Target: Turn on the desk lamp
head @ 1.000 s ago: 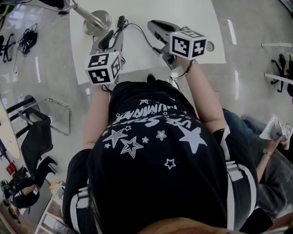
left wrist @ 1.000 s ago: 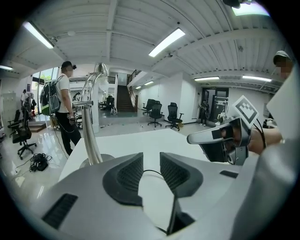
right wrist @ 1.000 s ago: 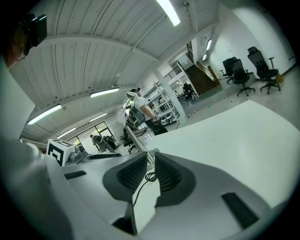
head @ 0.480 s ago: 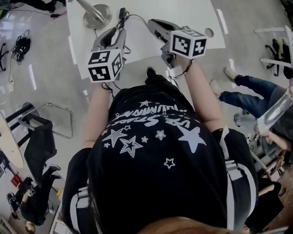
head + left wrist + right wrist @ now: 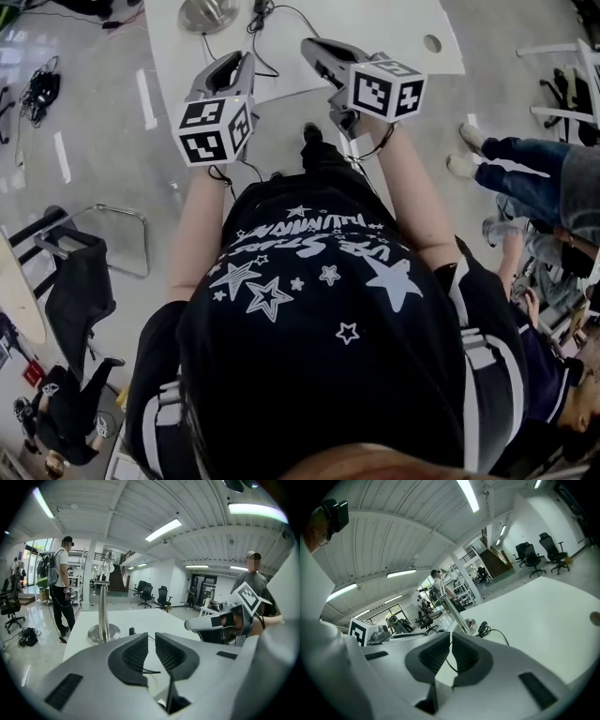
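Chrome round-based desk lamp (image 5: 208, 11) ahead-left, nearer left gripper (image 5: 231, 62) than right gripper (image 5: 315, 47); both empty, just closing: L ajar, R shut.

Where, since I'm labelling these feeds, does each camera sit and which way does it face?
Head view: on the person's head, steeply down; shows shirt, left gripper, right gripper, table, lamp base.
Left gripper view: on that gripper, along its empty, just-closing, narrowly parted jaws toward the lamp base.
Right gripper view: likewise; empty jaws, just closing, almost together.
Shared: all show table and lamp base.
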`<state>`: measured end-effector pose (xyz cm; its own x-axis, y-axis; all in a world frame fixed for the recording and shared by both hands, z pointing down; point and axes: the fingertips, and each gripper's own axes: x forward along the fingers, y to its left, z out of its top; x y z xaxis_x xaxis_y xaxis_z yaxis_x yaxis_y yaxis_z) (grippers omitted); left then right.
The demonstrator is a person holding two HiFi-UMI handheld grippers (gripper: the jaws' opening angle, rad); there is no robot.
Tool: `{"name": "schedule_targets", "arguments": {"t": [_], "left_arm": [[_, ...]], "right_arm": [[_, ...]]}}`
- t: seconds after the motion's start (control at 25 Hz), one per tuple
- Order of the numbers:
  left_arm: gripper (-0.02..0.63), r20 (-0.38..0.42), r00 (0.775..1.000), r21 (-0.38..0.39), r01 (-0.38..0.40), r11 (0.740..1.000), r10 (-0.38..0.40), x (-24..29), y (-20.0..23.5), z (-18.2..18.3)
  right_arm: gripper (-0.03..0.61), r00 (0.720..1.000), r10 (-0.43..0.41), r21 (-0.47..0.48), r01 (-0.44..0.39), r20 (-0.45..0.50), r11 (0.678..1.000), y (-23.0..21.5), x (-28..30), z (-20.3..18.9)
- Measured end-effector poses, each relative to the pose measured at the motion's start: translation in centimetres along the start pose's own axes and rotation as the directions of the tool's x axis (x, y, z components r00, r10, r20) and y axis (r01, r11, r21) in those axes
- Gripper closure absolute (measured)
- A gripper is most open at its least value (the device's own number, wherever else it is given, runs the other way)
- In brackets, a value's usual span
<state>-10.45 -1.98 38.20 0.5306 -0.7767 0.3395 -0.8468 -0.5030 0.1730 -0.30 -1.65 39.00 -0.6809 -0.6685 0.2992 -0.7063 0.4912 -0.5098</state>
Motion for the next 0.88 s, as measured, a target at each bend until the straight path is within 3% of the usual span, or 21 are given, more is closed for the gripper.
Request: {"name": "schedule_targets", "arguments": {"t": [0.36, 0.88], "left_arm": [[0.603, 0.008, 0.999, 0.021, 0.031, 0.999, -0.031, -6.0, -0.2, -4.3], [0.603, -0.007, 0.995, 0.004, 0.096, 0.995, -0.096, -8.0, -1.2, -4.3]], "right_arm": [[0.572, 1.000, -0.010, 0.009, 0.010, 0.012, 1.000, 4.7, -1.9, -7.2], [0.574, 0.998, -0.058, -0.001, 0.058, -0.007, 0.998, 6.9, -3.5, -8.4]]}}
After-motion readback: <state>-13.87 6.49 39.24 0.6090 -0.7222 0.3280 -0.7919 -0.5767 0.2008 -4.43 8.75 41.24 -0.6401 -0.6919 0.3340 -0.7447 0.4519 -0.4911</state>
